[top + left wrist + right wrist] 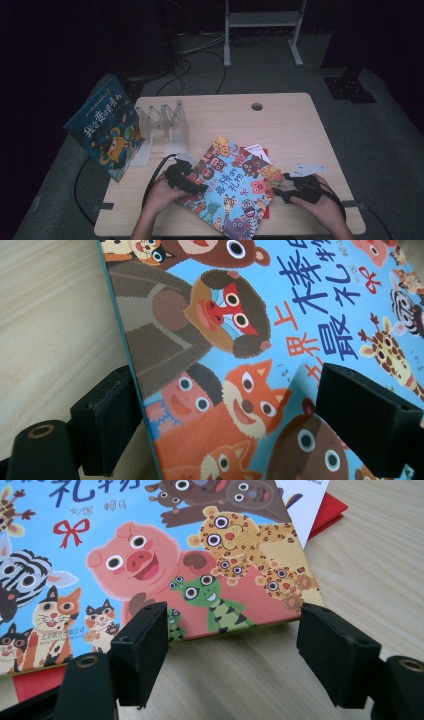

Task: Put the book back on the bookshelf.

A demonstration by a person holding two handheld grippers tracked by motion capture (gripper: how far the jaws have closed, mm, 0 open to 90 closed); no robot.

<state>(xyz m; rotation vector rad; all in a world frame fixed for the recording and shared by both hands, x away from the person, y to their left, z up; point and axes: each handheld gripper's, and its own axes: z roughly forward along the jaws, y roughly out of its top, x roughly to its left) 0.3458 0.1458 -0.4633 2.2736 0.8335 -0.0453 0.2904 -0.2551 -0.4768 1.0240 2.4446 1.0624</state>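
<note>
wooden counter (290, 120), dark room. left hand-held gripper (197, 189) released, straddling the animal picture book (235, 192) at its 9 o'clock edge; right hand-held gripper (278, 192) released at 3 o'clock. next: clench both edges.

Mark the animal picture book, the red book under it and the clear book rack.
animal picture book (232, 187), high view, cover middle.
red book (332, 509), right gripper view, exposed corner.
clear book rack (162, 122), high view, dividers.

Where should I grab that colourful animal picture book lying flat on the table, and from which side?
Take the animal picture book by a thin edge, not the flat cover. The left gripper already straddles the spine edge, jaws open. The right gripper faces the opposite edge, which lies on a red booklet and looks slightly raised there, so a jaw could probably slide under from that side.
</note>
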